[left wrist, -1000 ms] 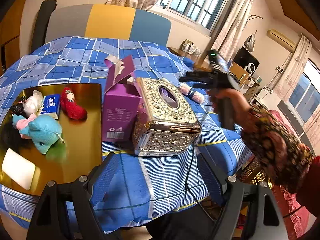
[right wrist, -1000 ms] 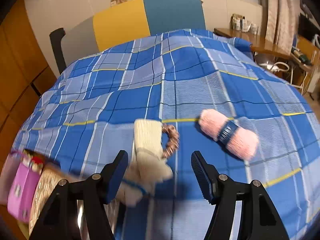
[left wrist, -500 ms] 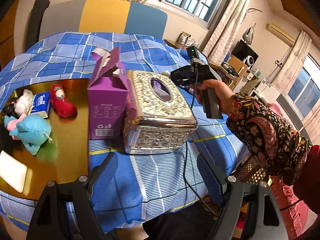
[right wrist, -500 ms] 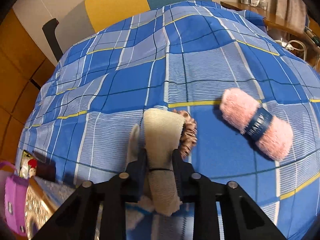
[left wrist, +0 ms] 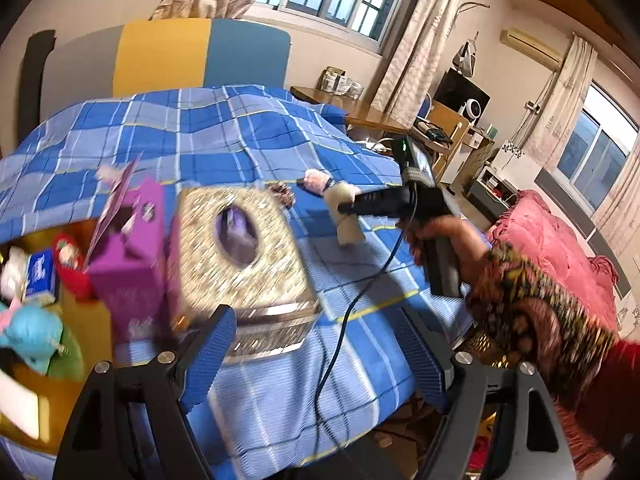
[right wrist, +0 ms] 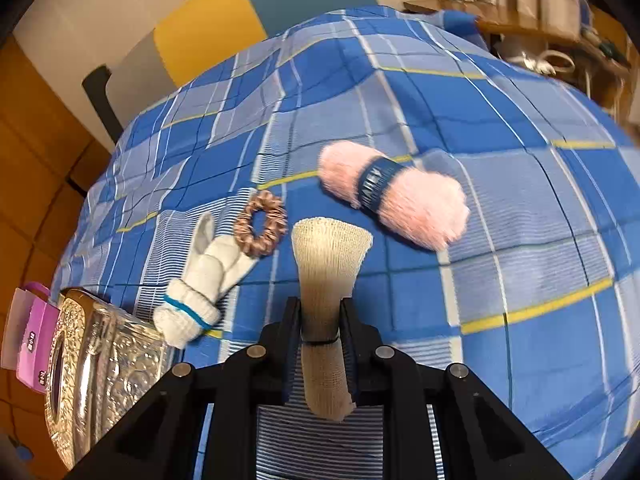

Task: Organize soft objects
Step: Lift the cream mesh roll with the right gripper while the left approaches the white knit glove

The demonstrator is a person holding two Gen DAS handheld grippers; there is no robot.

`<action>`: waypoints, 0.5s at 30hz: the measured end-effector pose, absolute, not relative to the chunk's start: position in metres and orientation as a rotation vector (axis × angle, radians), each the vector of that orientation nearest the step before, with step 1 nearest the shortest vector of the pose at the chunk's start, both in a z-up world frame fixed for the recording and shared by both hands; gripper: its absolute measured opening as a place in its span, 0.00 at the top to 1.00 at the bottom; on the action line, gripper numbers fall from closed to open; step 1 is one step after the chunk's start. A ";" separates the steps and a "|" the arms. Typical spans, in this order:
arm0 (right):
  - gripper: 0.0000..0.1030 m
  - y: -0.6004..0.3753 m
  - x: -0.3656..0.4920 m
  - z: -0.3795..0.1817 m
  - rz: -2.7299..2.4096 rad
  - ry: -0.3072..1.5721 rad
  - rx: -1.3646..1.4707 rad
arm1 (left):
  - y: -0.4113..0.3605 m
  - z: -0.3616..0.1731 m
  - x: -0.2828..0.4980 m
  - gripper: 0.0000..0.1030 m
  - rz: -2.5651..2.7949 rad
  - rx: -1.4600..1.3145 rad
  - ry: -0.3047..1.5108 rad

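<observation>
A blue checked cloth [right wrist: 500, 280] covers the table in a bedroom with big windows. The right gripper [right wrist: 320, 344] pinches a cream rolled sock [right wrist: 326, 280] between its two fingers; the roll sticks out past the tips. Just left of the fingers lie a white glove [right wrist: 208, 280] and a brown hair ring [right wrist: 261, 224]. A pink yarn ball [right wrist: 394, 196] lies beyond them to the right. The sock looks squashy, so I think a firm squeeze and a straight lift would carry it best. The right hand [left wrist: 444, 236] tips the gripper down at the cloth. The left gripper [left wrist: 320, 344] hangs spread and empty, with a shiny tissue box [left wrist: 240, 248] past its fingers.
</observation>
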State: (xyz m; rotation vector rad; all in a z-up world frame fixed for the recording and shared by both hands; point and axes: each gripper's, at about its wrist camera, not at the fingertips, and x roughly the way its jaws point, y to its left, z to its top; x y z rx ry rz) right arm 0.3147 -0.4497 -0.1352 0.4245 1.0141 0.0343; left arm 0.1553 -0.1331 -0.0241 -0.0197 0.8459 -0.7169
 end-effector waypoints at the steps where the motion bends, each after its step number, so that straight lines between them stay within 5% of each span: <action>1: 0.81 -0.454 0.313 -0.140 0.034 1.016 0.446 | -0.141 -0.022 0.159 0.20 -0.720 -0.008 0.856; 15: 0.80 -0.463 0.311 -0.148 -0.032 1.106 0.459 | -0.266 -0.010 0.271 0.20 -0.658 0.181 1.028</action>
